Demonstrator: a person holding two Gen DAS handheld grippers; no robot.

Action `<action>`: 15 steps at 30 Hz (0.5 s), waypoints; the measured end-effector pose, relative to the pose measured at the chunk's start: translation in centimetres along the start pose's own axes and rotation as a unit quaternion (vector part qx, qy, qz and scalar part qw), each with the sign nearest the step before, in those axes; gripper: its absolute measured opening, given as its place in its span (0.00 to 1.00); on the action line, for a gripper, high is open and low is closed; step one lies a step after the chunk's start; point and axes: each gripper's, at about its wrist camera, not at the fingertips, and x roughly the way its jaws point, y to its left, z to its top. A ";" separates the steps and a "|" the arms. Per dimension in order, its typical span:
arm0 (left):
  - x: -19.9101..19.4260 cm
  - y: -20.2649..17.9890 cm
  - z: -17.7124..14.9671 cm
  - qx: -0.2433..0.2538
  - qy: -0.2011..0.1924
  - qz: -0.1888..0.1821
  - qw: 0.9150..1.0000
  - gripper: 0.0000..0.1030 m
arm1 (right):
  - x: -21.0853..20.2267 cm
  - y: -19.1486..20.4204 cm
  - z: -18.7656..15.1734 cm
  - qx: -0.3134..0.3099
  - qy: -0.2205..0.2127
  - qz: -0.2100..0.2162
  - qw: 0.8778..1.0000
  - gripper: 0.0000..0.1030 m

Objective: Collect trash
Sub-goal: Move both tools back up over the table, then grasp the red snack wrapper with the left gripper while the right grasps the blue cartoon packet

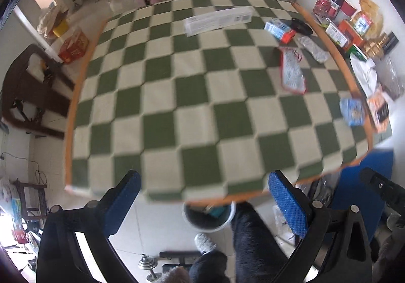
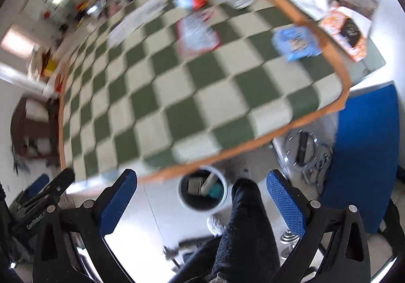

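Observation:
Trash lies on the right half of the green-and-white checkered table [image 1: 162, 95]: a long white box [image 1: 217, 20], a blue-and-red carton [image 1: 279, 29], a silver wrapper [image 1: 312, 49], a red-edged packet [image 1: 292, 71] and a blue snack bag [image 1: 351, 111]. In the right wrist view, blurred, I see the packet [image 2: 197, 32] and the blue bag [image 2: 296, 41]. A white bin [image 1: 208, 214] [image 2: 201, 188] with some trash inside stands on the floor under the near table edge. My left gripper [image 1: 205, 199] and right gripper [image 2: 202, 194] both hang open and hold nothing, above the near edge.
Boxes, bottles and bags [image 1: 354, 27] crowd the floor beyond the table's right edge. A blue mat [image 2: 367, 151] lies at right, a brown chair [image 1: 27, 90] at left. A person's dark-trousered leg [image 2: 243, 227] and slipper stand beside the bin. Dumbbell weights [image 1: 146, 264] lie nearby.

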 end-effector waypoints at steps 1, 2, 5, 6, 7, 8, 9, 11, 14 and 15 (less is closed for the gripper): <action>0.8 -1.0 1.5 0.001 0.009 -0.003 1.000 1.00 | 0.4 -1.3 1.3 0.011 -0.003 -0.005 1.000 1.00; 1.9 -2.2 3.3 0.002 0.022 -0.009 1.000 1.00 | 0.9 -3.0 3.8 0.028 -0.004 -0.017 0.999 1.00; 5.4 -6.3 7.5 0.011 0.053 -0.009 0.998 1.00 | 3.0 -6.9 8.9 0.060 0.003 -0.034 0.998 1.00; 6.6 -7.8 8.6 0.016 0.063 -0.008 0.998 1.00 | 3.8 -8.4 11.0 0.069 0.007 -0.047 0.996 1.00; 7.9 -9.3 9.9 0.020 0.073 -0.006 0.997 1.00 | 4.5 -9.6 12.6 0.075 0.011 -0.056 0.996 1.00; 9.4 -10.6 11.2 0.022 0.086 -0.005 0.996 1.00 | 5.4 -10.7 14.2 0.081 0.017 -0.066 0.994 1.00; 10.5 -11.6 12.2 0.021 0.096 -0.006 0.995 1.00 | 6.4 -12.0 15.8 0.090 0.024 -0.076 0.993 1.00; 12.9 -13.4 14.1 0.018 0.114 -0.017 0.993 1.00 | 8.2 -13.7 18.1 0.097 0.035 -0.089 0.991 1.00; 15.6 -15.4 16.4 0.012 0.132 -0.031 0.991 0.99 | 11.3 -15.4 20.9 0.092 0.061 -0.107 0.988 1.00; 16.4 -16.1 17.1 0.011 0.136 -0.035 0.990 0.98 | 12.3 -15.8 21.4 0.091 0.069 -0.111 0.987 1.00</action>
